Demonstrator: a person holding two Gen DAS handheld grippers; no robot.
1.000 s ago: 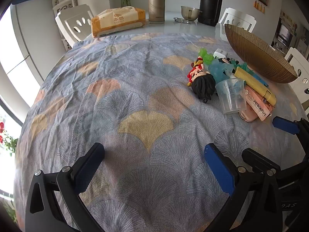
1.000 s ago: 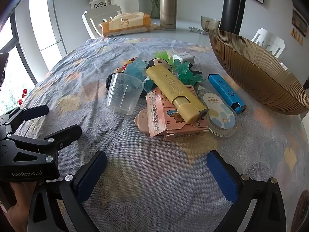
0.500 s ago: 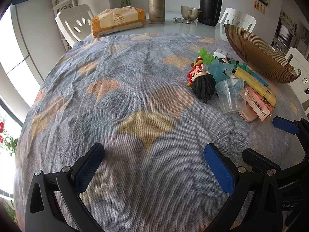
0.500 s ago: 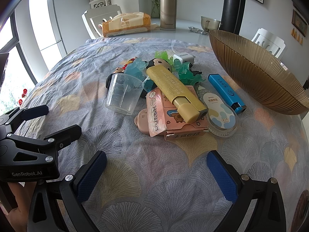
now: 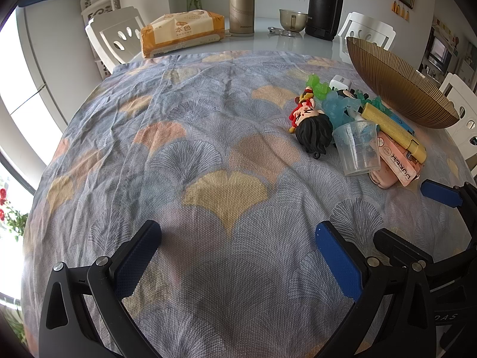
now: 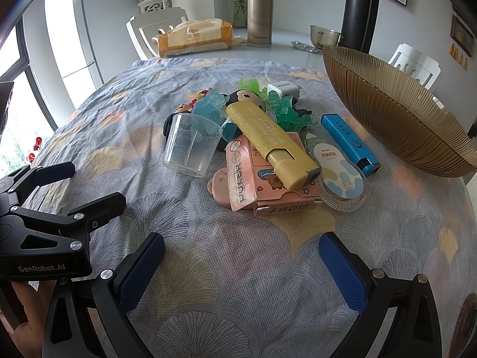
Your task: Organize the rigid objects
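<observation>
A heap of small items lies on the patterned cloth: a clear measuring cup (image 6: 192, 144), a long yellow case (image 6: 269, 135) resting on a pink box (image 6: 268, 176), a blue lighter (image 6: 348, 143), an oval correction tape (image 6: 340, 177), a black-haired figurine (image 5: 314, 129), green and blue jelly-like pieces (image 6: 284, 109) and a white charger (image 6: 283, 89). A ribbed brown bowl (image 6: 396, 113) stands right of the heap. My right gripper (image 6: 241, 271) is open just short of the pink box. My left gripper (image 5: 238, 256) is open over bare cloth, left of the heap.
At the table's far end stand a tissue pack (image 5: 182, 32), a gold flask (image 5: 241, 4), a tall black flask (image 5: 326, 3) and a small metal bowl (image 5: 292, 19). White chairs (image 5: 117, 35) ring the table. A hand (image 6: 26, 313) holds the left gripper's handle.
</observation>
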